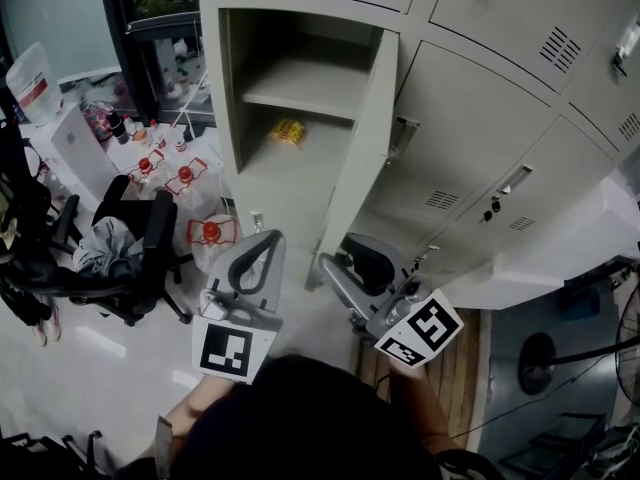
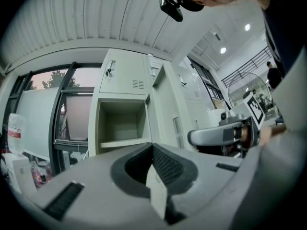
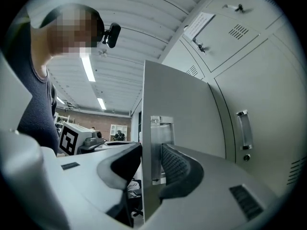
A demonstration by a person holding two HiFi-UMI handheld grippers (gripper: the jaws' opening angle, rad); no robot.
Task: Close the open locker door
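The grey locker door (image 1: 360,148) stands open, swung out from its empty compartment (image 1: 290,88); a small yellow packet (image 1: 288,131) lies on the compartment's lower shelf. My right gripper (image 1: 345,256) is at the door's lower free edge. In the right gripper view the door (image 3: 187,109) runs edge-on between the jaws of the right gripper (image 3: 151,152), by a metal latch plate (image 3: 160,133); the pads stand apart on either side and do not clamp it. My left gripper (image 1: 262,240) hangs left of the door, shut and holding nothing, facing the compartment (image 2: 122,123).
Closed lockers (image 1: 480,138) continue to the right of the open one. A black office chair (image 1: 140,238) with clothing on it, red-capped items (image 1: 210,230) and a white box (image 1: 85,148) crowd the floor at the left. A fan (image 1: 540,363) stands at the lower right.
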